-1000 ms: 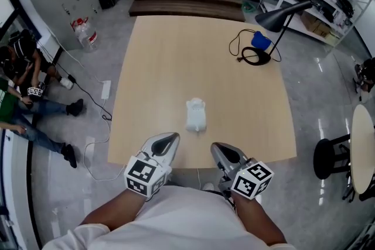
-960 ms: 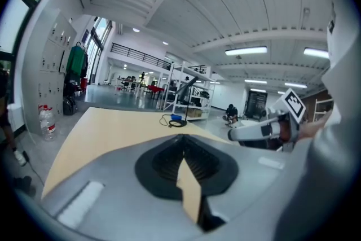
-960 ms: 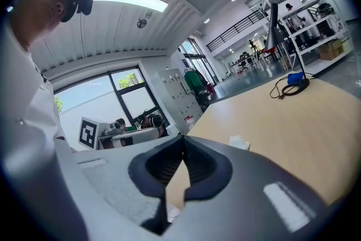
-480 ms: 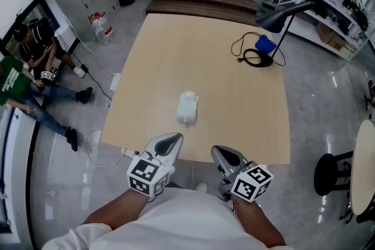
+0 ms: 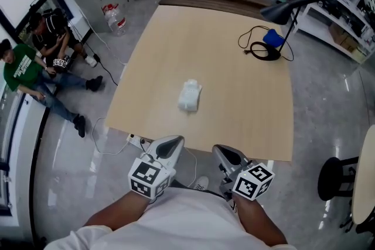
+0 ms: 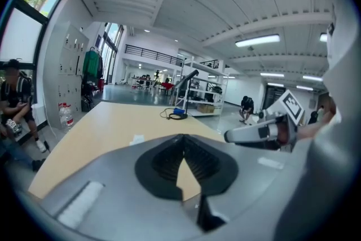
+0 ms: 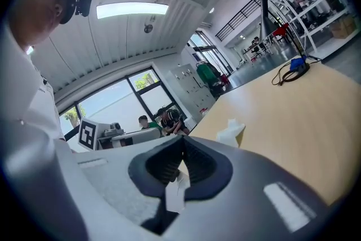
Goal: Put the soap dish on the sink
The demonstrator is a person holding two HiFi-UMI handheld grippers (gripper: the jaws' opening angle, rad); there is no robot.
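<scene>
Wooden table (image 5: 234, 67): soap dish (image 5: 190, 95) near front edge; your left gripper (image 5: 169, 143), right gripper (image 5: 222, 151) both clenched empty, off that edge

The table top (image 5: 228, 67) is finished in pale wood-look laminate, smooth and matt. The floor (image 5: 328, 96) is finished grey and glossy. The left gripper (image 6: 183, 139) and right gripper (image 7: 181, 141) are shelled in smooth grey plastic; black ribbed pads (image 6: 161, 162) are fitted.
</scene>
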